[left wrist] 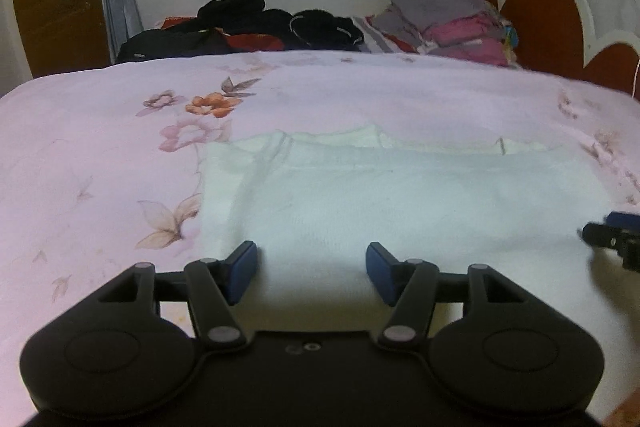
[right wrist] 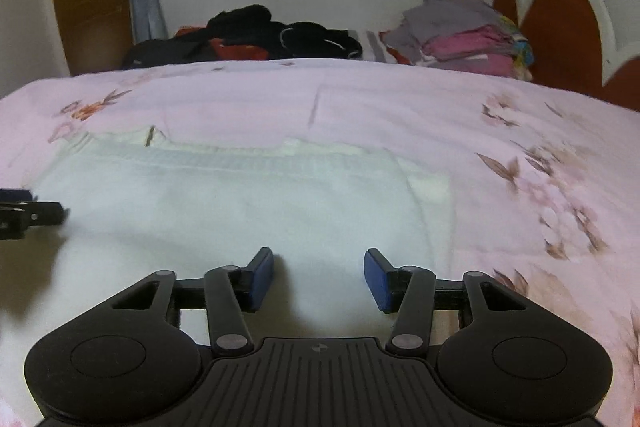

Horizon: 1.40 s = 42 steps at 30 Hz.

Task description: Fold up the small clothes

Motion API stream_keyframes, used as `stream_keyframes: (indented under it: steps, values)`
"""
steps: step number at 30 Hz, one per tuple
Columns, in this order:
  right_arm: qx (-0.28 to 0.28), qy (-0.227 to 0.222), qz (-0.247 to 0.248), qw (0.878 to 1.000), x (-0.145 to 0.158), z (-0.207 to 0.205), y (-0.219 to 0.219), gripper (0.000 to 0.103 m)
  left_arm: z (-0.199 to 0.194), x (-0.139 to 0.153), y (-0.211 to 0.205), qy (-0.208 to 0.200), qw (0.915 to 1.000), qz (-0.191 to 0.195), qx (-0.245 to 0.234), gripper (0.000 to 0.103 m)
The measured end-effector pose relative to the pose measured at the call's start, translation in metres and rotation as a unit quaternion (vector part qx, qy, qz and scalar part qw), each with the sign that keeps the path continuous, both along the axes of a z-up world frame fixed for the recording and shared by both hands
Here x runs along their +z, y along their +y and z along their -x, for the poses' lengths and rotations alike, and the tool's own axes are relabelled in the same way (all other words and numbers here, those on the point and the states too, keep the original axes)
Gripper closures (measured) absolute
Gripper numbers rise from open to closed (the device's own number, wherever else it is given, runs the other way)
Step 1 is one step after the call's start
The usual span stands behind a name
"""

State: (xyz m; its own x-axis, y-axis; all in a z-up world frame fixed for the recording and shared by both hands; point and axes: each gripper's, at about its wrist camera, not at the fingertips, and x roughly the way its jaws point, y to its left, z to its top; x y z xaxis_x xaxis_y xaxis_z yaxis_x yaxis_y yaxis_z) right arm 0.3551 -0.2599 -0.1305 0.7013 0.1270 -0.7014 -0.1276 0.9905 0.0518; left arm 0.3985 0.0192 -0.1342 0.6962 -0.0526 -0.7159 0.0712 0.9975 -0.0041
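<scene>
A white garment (left wrist: 400,199) lies flat on the pink floral bedspread (left wrist: 100,167), folded over along its far edge. My left gripper (left wrist: 312,269) is open and empty, low over the garment's near left part. The right gripper's tip shows at the right edge of the left wrist view (left wrist: 612,235). In the right wrist view the same white garment (right wrist: 240,195) fills the middle. My right gripper (right wrist: 319,277) is open and empty over its near right part. The left gripper's tip (right wrist: 28,213) shows at the left edge.
A heap of black and red clothes (left wrist: 248,27) lies at the far side of the bed. A stack of folded grey and pink clothes (left wrist: 452,19) sits at the far right by the red headboard (left wrist: 544,19). A window and curtains are behind.
</scene>
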Motion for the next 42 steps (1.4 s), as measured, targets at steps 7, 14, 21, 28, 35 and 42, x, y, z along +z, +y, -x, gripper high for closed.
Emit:
stream_keyframes:
  steps: [7,14,21,28,35,42]
  values:
    - [0.045,0.003,-0.021,0.999,0.009,0.036,0.030,0.053,0.034,0.003,-0.016,0.003,0.9992,0.016,-0.037,0.043]
    - [0.051,0.022,0.002,0.998,-0.007,0.053,0.042,0.053,0.053,-0.017,-0.014,0.022,0.9990,-0.008,-0.038,0.042]
    - [0.005,0.025,0.013,1.000,-0.014,0.077,0.005,0.053,0.072,-0.015,0.001,0.026,0.9994,-0.013,-0.020,0.040]
    - [-0.001,0.029,0.026,0.999,-0.010,0.090,0.010,0.053,0.081,-0.009,-0.004,0.041,0.9989,-0.019,-0.011,0.039]
    - [-0.006,0.029,0.049,0.998,-0.014,0.095,0.018,0.051,0.082,-0.012,-0.008,0.047,0.9986,-0.023,-0.009,0.035]
    - [0.006,0.042,0.043,0.998,-0.012,0.092,0.014,0.049,0.092,-0.002,-0.010,0.071,0.9974,0.006,0.012,0.032]
